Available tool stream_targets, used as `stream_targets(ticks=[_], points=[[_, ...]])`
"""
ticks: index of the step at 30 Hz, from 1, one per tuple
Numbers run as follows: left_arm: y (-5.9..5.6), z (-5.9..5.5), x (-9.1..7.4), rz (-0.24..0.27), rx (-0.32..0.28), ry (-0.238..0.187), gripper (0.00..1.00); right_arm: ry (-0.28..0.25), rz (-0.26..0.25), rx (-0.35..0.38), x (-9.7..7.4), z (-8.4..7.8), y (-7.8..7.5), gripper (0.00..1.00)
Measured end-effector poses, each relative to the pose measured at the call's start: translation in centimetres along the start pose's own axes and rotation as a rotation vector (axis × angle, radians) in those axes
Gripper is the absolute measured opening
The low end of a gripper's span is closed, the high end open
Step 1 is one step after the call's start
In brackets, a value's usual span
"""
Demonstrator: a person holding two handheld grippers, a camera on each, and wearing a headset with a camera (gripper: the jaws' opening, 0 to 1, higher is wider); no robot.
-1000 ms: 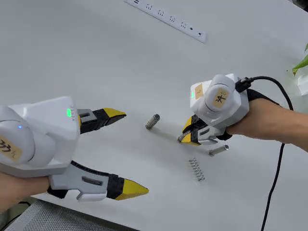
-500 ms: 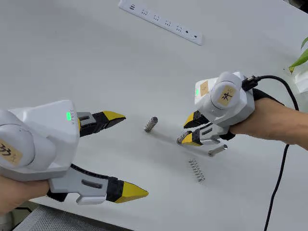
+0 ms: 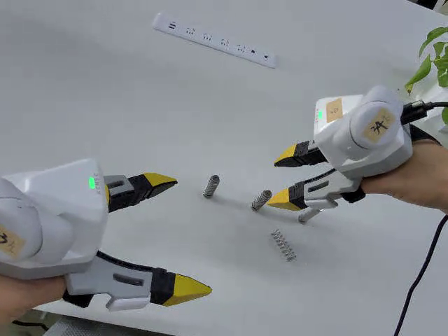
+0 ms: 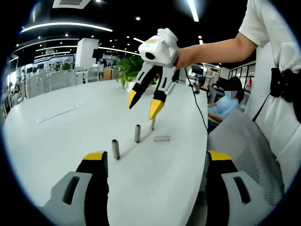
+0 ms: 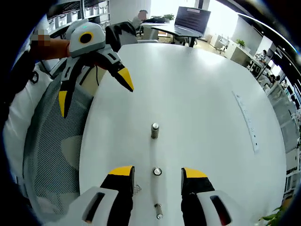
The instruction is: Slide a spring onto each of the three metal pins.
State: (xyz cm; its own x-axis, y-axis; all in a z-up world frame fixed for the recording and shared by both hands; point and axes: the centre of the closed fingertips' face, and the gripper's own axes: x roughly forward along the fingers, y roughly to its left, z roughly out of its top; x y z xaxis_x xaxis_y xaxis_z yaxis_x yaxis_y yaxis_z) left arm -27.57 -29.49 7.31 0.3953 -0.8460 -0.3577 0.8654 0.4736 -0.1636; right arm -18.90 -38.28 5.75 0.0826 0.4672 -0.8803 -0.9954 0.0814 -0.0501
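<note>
Three upright metal pins stand in a row on the white table. The left pin (image 3: 211,185) and the middle pin (image 3: 261,200) each carry a spring. The right pin (image 3: 308,215) is bare. A loose spring (image 3: 283,245) lies flat in front of them. My right gripper (image 3: 280,182) hovers open just right of and above the middle pin (image 5: 157,172), holding nothing. My left gripper (image 3: 178,234) is open wide at the near left, apart from the pins. In the left gripper view the row runs left pin (image 4: 115,149), middle pin (image 4: 137,133), bare pin (image 4: 153,123), with the loose spring (image 4: 162,138) beside them.
A white power strip (image 3: 213,40) lies across the far side of the table. Green plant leaves (image 3: 430,59) reach in at the right edge. A black cable (image 3: 420,280) trails from the right gripper. The table's near edge runs below the left gripper.
The right gripper has opened, let go of the spring on the middle pin, and lifted up and to the right. The left gripper has stayed open.
</note>
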Motion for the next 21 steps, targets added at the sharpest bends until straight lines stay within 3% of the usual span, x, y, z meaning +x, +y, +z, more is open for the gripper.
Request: stream_targets(ticks=[6,14,21], points=[[-0.5,0.2,0.2,-0.016,0.023,0.031,0.83,-0.085,-0.073,0.077,-2.6,-0.4,0.5,0.43],[-1.1,0.3,0.6,-0.042,0.075,0.074,0.81,-0.257,-0.162,0.221,-6.4,-1.8,1.3,0.56],[-1.8,0.5,1.9,-0.075,0.134,0.129,0.76,-0.358,-0.176,0.296,-8.3,-4.3,3.6,0.71]])
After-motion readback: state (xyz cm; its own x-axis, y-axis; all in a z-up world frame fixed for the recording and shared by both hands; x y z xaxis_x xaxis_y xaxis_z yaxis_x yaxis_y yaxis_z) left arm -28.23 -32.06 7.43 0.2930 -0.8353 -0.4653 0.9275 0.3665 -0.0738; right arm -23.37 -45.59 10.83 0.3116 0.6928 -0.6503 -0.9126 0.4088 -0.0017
